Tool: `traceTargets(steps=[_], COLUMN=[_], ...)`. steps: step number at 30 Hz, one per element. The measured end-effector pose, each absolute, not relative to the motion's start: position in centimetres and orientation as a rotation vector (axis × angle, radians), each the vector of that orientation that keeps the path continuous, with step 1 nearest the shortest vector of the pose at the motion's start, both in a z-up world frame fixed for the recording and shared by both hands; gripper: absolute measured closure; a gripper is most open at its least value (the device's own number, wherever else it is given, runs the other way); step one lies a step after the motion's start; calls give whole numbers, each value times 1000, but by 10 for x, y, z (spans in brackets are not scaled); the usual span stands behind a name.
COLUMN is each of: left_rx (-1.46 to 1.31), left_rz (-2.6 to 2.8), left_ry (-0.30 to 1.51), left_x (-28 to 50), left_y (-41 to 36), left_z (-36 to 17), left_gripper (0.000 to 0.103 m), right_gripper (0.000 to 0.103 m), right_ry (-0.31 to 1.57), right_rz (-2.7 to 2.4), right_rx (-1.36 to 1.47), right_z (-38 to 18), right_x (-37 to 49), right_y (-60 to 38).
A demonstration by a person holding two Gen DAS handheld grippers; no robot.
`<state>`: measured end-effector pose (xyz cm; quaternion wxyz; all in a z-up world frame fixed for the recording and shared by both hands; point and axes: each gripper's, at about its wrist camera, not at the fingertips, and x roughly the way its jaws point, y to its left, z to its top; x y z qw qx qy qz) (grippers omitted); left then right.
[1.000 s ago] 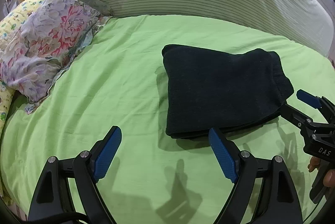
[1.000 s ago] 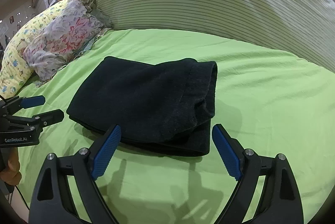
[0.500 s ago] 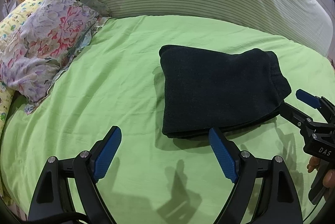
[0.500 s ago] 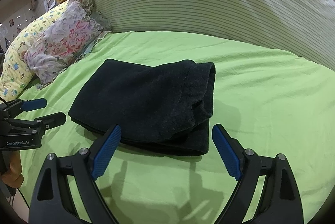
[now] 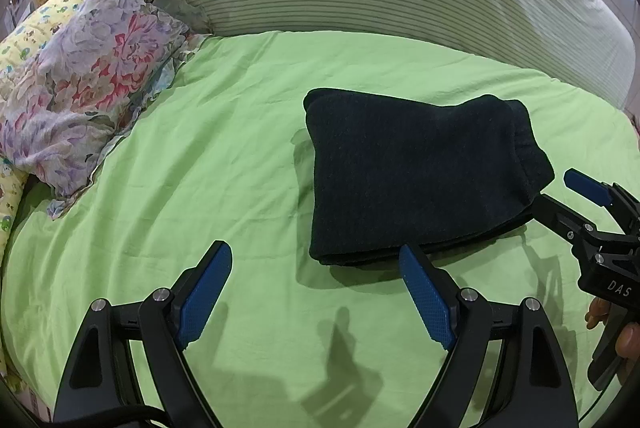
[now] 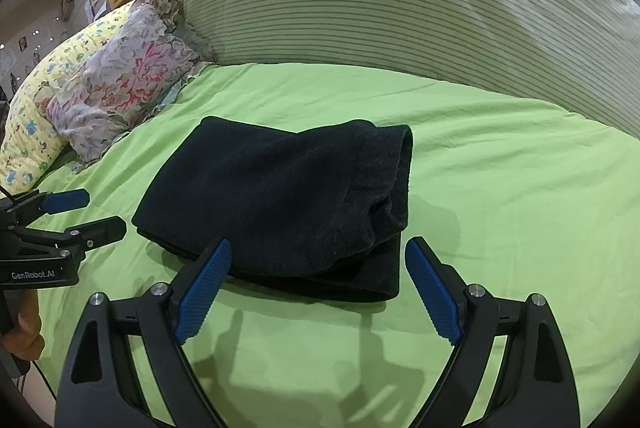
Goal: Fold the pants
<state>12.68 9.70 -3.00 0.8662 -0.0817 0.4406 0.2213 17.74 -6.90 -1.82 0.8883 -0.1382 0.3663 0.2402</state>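
The folded pants (image 5: 420, 184) lie ahead of both tools, long axis left-right; right tool (image 6: 318, 292) is nearer, left tool (image 5: 316, 292) offset; both wide open, empty

Your left gripper (image 5: 316, 268) hangs with jaws spread wide above the green sheet (image 5: 224, 156), holding nothing. The dark pants (image 5: 416, 176) lie folded in a compact stack just beyond its right finger. Your right gripper (image 5: 560, 192) comes in from the right edge, jaws apart beside the stack. A floral pillow (image 5: 88, 84) sits far left.
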Motion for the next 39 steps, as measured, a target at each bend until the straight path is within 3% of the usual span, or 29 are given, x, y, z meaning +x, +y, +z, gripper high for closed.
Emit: traceTargets(steps=[39], left_rx=[-189], left_rz=[453], left_ry=[912], left_x=[134], left_y=[94], left_z=[-19], left_gripper=[17], right_gripper=[14], right_ry=[747], right_rz=[506], right_rx=[-282], right_z=[-9], right_x=[187], right_y=[-71])
